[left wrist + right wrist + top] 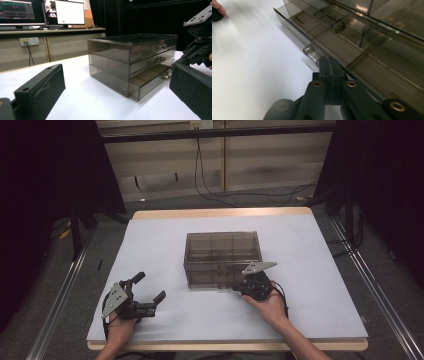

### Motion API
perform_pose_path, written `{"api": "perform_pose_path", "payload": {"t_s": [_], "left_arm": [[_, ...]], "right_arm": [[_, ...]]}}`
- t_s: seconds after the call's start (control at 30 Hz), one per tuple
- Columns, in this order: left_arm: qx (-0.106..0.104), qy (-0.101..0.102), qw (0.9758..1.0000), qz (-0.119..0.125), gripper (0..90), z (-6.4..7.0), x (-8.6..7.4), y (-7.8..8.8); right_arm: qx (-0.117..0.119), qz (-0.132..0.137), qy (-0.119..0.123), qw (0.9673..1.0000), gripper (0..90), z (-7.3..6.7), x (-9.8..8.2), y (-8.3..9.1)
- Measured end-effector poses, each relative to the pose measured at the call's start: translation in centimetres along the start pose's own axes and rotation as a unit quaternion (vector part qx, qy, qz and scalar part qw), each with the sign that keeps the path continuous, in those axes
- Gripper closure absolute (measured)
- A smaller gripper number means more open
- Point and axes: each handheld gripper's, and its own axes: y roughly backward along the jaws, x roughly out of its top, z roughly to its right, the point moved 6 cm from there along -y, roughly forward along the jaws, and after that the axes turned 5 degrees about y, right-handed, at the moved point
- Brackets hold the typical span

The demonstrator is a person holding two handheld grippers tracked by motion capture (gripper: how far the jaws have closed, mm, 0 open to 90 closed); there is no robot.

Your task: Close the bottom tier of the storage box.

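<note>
Two hand-held grippers work at the near edge of a white table. At the lower left of the high view, the left gripper sits on the table top in the person's left hand, its two black jaws spread wide with nothing between them; in the left gripper view those jaws stand at the lower left and lower right corners with bare table between. Lower centre-right in the high view, the right hand holds the right gripper against the front of a smoky, see-through drawer box. In the right gripper view its jaws are pressed together, tips just beside a small clear knob on the bottom drawer; whether they pinch anything I cannot tell. The left gripper view shows the box at mid-frame with three stacked drawers, the bottom one pulled partly out, the upper two flush, each with knobs on its front. The box stands around the middle of the table. Farther off, in the upper left of the left gripper view, two monitors stand on a bench, a wall socket below them. At the top of the high view, cables trail over the floor
</note>
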Motion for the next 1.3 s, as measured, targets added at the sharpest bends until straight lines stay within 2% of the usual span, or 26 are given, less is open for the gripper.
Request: {"api": "perform_pose_path", "payload": {"t_s": [1.3], "left_arm": [[0.001, 0.001, 1.0, 0.001, 0.0, 0.0, 0.0, 0.0]], "right_arm": [[-0.022, -0.005, -0.021, 0.9995, 90.0, 1.6, -0.3, 0.1]]}}
